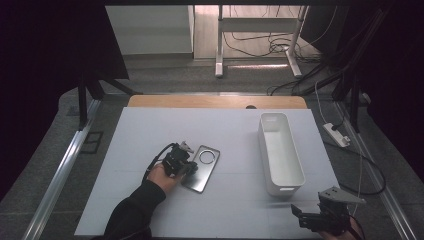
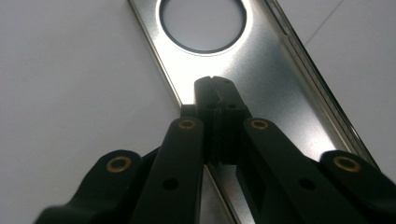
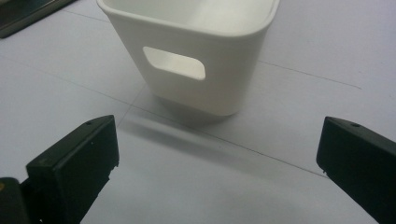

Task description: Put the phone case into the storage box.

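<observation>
High view: the metal plate (image 1: 202, 168) is seen lying flat on the white table (image 1: 150, 135), left of the long white bin (image 1: 280, 152), well apart from it. The left gripper (image 1: 186, 167) is held closed over the plate's left edge, nothing visibly clamped. The right gripper (image 1: 300, 212) is kept wide open near the bin's near end.

left claw (image 2: 217, 86) closed, right claw (image 3: 217, 154) spread

The metal plate (image 1: 202, 168) lies on the table (image 1: 150, 150), left of the bin (image 1: 280, 152).
</observation>
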Demonstrator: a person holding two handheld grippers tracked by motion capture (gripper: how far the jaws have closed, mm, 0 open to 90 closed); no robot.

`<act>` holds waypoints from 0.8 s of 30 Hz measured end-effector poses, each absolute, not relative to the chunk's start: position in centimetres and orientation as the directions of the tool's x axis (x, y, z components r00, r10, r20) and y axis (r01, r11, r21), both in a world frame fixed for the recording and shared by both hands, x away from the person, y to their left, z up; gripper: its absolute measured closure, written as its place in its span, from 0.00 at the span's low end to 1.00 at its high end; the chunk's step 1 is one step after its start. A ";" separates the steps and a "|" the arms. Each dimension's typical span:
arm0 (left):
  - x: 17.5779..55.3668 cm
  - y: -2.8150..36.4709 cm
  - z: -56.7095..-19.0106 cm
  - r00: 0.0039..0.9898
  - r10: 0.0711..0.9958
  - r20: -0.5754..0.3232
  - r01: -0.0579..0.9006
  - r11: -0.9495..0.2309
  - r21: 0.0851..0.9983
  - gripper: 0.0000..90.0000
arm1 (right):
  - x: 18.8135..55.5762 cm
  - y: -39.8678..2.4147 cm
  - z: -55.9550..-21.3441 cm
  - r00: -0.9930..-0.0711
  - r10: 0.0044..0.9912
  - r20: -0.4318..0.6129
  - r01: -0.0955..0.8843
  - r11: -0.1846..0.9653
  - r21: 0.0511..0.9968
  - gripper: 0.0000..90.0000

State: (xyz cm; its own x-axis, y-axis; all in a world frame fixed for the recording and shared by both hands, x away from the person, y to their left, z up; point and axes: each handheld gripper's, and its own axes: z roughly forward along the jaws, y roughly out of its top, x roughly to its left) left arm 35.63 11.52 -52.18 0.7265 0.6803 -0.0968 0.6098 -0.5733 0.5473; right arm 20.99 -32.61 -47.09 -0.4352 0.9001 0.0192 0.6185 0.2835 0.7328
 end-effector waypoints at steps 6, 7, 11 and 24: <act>36.1 12.0 -52.2 0.715 0.694 -0.078 0.613 -0.571 0.546 0.99 | 21.0 -32.6 -47.1 -0.435 0.900 0.020 0.619 0.283 0.733 0.00; 36.2 12.1 -52.2 0.715 0.695 -0.077 0.614 -0.571 0.545 0.99 | 21.0 -32.6 -47.1 -0.435 0.900 0.020 0.619 0.283 0.732 0.00; 36.7 12.5 -52.2 0.705 0.706 -0.069 0.619 -0.565 0.546 0.99 | 21.0 -32.6 -47.1 -0.434 0.901 0.021 0.620 0.282 0.732 0.00; 36.3 12.8 -50.3 0.695 0.716 -0.067 0.612 -0.539 0.579 0.98 | 21.0 -32.6 -47.1 -0.434 0.901 0.022 0.620 0.281 0.733 0.00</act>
State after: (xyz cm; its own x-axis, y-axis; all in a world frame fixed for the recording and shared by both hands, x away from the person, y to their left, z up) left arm 36.31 12.75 -50.31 0.6946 0.7163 -0.0667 0.6119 -0.5394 0.5785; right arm 20.99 -32.63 -47.08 -0.4338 0.9007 0.0219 0.6200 0.2808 0.7327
